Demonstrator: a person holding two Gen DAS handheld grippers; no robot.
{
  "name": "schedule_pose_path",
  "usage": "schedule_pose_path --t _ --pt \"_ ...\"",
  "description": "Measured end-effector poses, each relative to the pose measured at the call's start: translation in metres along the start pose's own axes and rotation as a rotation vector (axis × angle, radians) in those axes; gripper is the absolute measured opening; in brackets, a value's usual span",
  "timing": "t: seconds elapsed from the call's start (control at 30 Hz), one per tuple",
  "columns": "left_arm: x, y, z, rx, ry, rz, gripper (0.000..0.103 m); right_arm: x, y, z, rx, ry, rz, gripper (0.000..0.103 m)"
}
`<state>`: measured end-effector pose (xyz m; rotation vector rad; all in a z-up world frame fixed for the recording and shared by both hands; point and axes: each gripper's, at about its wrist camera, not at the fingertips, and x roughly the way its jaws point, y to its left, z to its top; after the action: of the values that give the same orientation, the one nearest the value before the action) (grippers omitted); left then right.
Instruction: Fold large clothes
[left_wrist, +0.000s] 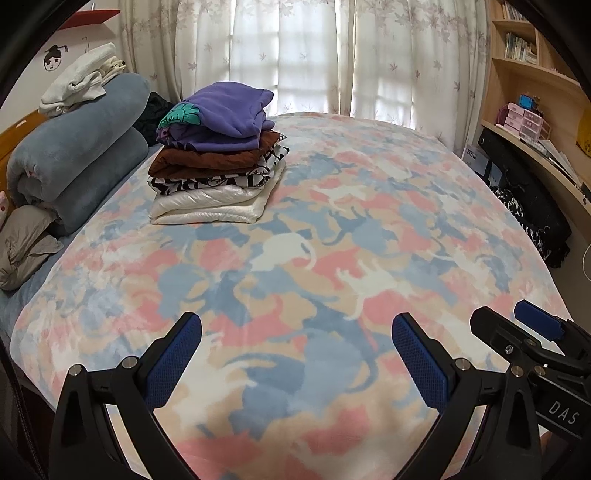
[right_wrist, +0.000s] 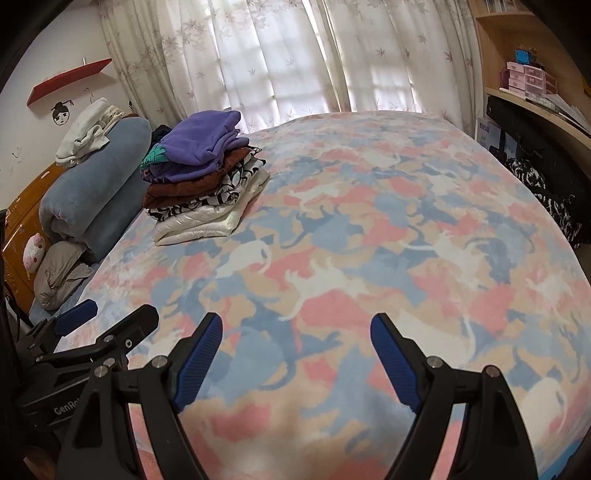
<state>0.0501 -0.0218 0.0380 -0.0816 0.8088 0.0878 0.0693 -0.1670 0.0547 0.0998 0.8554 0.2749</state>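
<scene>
A stack of folded clothes (left_wrist: 218, 158) (right_wrist: 203, 177) sits at the far left of the bed, purple on top, then brown, black-and-white, and white at the bottom. My left gripper (left_wrist: 295, 325) hangs open over the near part of the bed, nothing between its blue pads. My right gripper (right_wrist: 297, 325) is open too, side by side with the left, also holding nothing. In the left wrist view the right gripper (left_wrist: 517, 317) shows at the lower right. The right wrist view has the left gripper (right_wrist: 114, 312) at its lower left. Both are well short of the stack.
A pastel cat-print blanket (left_wrist: 332, 240) (right_wrist: 369, 229) covers the bed. A rolled grey-blue duvet (left_wrist: 81, 151) with white clothes (left_wrist: 81, 79) on it lies at the headboard. Curtains (left_wrist: 314, 55) hang behind; a desk and shelves (left_wrist: 535, 122) stand at the right.
</scene>
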Motion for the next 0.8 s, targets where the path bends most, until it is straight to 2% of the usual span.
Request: schedule_pose_path --t 0.8 --pt "0.007 0.005 -0.005 0.002 0.021 0.003 0.101 0.01 -0.004 -0.009 0.008 0.015 -0.002 0.083"
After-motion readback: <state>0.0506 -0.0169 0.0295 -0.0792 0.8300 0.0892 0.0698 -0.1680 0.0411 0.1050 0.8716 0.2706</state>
